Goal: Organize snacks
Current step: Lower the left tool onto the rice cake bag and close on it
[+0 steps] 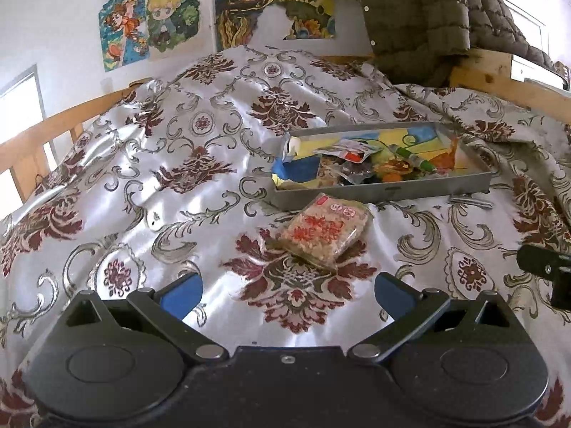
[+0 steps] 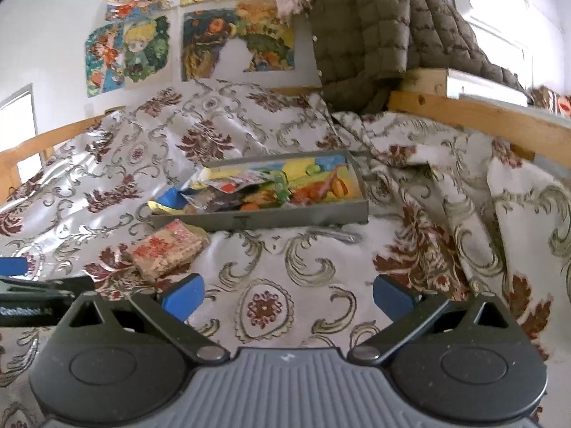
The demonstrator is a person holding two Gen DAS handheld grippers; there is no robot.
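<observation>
1. We see a bed [image 1: 200, 132] draped in a shiny damask cover, with a shallow grey tray [image 1: 378, 192] resting on it toward the far right; several snack packets [image 1: 357, 164] already lie heaped inside, among them a green tube-like item we cannot identify.

2. One snack is still out: a clear-wrapped rice-crisp packet [image 1: 321, 230] with red print lies flat on the cover, just beside the tray's near wall and apart from it.

3. Our left hand-held gripper [image 1: 289, 294] hangs just short of that packet, jaws spread wide and holding nothing, the packet sitting a little beyond the blue fingertips [image 1: 185, 294].

4. Our right hand-held gripper [image 2: 287, 294] is likewise released and empty, over bare cover to the right of the packet and nearer than the tray; in the right wrist view the packet [image 2: 166, 249] shows at the left, beyond the left tool's black body.

5. By our reading the job is nearly finished: most snacks are in the tray, and this one packet appears to be what remains to be lifted in. Whether anything else lies out of frame we cannot tell.

6. A quilted jacket [image 1: 421, 18] hangs over the wooden rail [image 1: 492, 75] at the far right, and cartoon posters [image 1: 150, 25] cover the wall.
</observation>
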